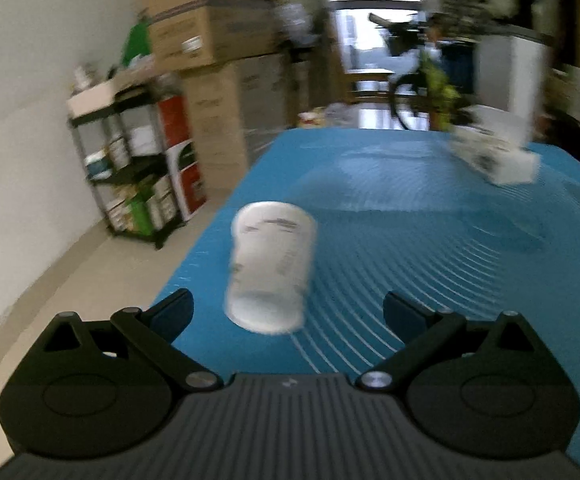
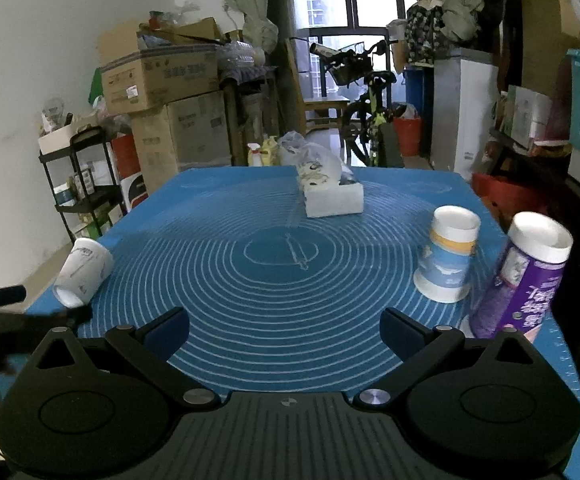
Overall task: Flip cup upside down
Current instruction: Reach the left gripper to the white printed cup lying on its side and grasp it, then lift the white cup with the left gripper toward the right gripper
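Note:
A white paper cup [image 1: 270, 266] with grey print stands upside down on the blue mat [image 1: 429, 240], blurred, just ahead of my open left gripper [image 1: 288, 312] and between its fingers' line, not gripped. The same cup [image 2: 83, 272] shows at the mat's left edge in the right wrist view, wide rim down. A blue-and-yellow cup [image 2: 447, 254] and a purple cup [image 2: 523, 280] stand upside down at the right. My right gripper [image 2: 286, 330] is open and empty above the mat's near edge [image 2: 274, 264].
A tissue box [image 2: 331, 194] sits at the mat's far middle, also in the left wrist view [image 1: 497, 156]. Cardboard boxes [image 2: 162, 80] and a black shelf [image 2: 86, 192] stand left of the table. A bicycle [image 2: 365, 120] is beyond it.

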Demonstrator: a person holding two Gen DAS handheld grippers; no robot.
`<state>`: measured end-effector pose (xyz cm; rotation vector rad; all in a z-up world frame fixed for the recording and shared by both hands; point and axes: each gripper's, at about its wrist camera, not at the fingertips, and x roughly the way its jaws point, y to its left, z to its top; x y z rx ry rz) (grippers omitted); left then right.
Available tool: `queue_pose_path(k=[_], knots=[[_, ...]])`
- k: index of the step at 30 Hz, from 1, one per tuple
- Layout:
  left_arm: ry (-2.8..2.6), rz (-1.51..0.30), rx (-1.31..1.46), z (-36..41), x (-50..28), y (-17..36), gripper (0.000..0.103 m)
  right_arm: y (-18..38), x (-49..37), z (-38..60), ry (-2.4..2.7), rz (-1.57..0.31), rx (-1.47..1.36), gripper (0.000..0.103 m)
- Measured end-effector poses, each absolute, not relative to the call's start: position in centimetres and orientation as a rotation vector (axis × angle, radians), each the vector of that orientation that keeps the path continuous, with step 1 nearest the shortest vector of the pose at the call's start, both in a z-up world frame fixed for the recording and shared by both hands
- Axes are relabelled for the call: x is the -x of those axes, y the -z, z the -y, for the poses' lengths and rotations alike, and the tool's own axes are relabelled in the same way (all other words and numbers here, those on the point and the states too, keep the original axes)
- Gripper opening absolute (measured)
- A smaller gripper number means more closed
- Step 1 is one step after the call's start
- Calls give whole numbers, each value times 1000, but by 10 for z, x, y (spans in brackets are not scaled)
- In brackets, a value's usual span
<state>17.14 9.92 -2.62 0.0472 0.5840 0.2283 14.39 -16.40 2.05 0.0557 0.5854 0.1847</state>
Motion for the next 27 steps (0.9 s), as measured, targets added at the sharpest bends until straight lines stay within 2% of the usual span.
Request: queue_pose_path(k=[6,9,11,13,19,27], knots=[[-266,-619,-52,-114,-203,38,98,-8,-157,173,-178,-630,-97,101],[-243,-662,-67,-113,-211,45,78,-4,-158,176,-166,-630,-95,101],[-233,-689,-61,-113,-215,49,71,-2,-158,178,-160,-627,-87,101],[-225,-688,-30,-114,-215,49,57,-1,-159,179,-154,-627,-81,101],[-177,-674,-16,-100,-201,35,57,-2,-156,183,-151,-620,-81,101],[-56,-639,54,-40,-147,11,57,-11,-131,187,-152,-586,-9,101]])
